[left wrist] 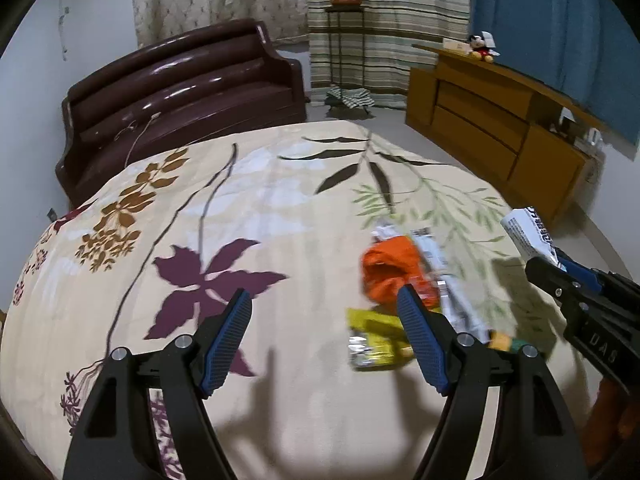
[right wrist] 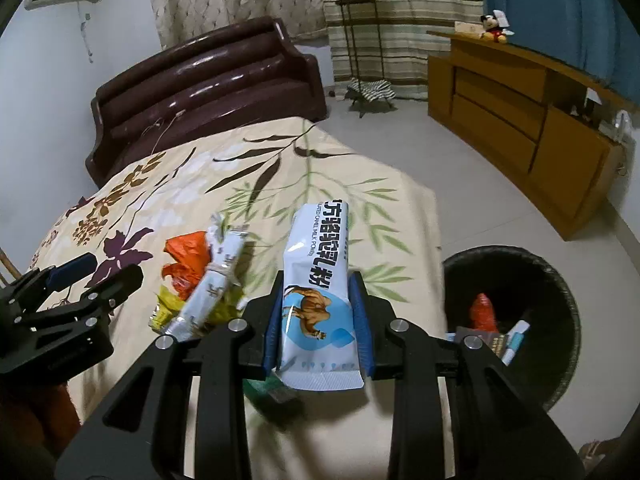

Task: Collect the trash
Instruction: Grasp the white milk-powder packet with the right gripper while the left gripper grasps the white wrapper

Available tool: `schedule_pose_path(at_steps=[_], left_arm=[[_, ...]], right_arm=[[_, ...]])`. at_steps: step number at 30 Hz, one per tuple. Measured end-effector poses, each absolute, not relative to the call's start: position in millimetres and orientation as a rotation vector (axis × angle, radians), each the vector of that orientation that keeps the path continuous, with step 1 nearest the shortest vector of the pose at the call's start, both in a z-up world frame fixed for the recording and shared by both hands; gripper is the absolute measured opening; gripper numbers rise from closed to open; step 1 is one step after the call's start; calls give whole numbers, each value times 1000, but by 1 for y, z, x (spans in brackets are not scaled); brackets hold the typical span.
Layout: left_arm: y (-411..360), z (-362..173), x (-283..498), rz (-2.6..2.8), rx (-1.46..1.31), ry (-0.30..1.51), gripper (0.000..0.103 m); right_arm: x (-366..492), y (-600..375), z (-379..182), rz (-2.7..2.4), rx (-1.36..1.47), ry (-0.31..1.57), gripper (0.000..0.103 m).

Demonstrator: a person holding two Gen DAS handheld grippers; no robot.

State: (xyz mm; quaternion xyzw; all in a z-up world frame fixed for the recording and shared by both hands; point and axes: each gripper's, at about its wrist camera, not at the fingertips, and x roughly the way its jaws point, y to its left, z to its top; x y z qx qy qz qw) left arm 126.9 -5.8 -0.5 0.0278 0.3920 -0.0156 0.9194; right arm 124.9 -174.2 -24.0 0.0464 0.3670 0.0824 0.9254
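My right gripper (right wrist: 316,280) is shut on a white and blue milk powder sachet (right wrist: 318,280) with a camel picture, held above the flowered bedspread (right wrist: 132,184). The same sachet (left wrist: 528,232) shows at the right of the left wrist view, sticking out of the right gripper (left wrist: 554,266). My left gripper (left wrist: 326,300) hangs open over the bedspread (left wrist: 200,200), nothing between its fingers. A heap of trash lies on the bed: an orange wrapper (left wrist: 390,272) (right wrist: 188,260), a white stick sachet (left wrist: 448,280) (right wrist: 212,284) and a yellow wrapper (left wrist: 376,336) (right wrist: 168,308). The left gripper (right wrist: 92,268) sits left of the heap.
A black bin (right wrist: 516,320) stands on the floor right of the bed, holding several pieces of trash. A dark brown headboard (left wrist: 180,88) closes the bed's far end. A wooden cabinet (left wrist: 500,128) lines the right wall, and a plant stand (right wrist: 356,32) stands by the curtains.
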Motion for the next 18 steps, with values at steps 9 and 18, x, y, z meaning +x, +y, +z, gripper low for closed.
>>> schedule_pose_path(at_steps=[9, 18], left_arm=[[-42, 5, 126, -68, 81, 798, 73], [-71, -16, 130, -89, 134, 844, 63]], right_arm=[[109, -216, -22, 124, 138, 716, 30], [102, -243, -32, 110, 189, 720, 30]])
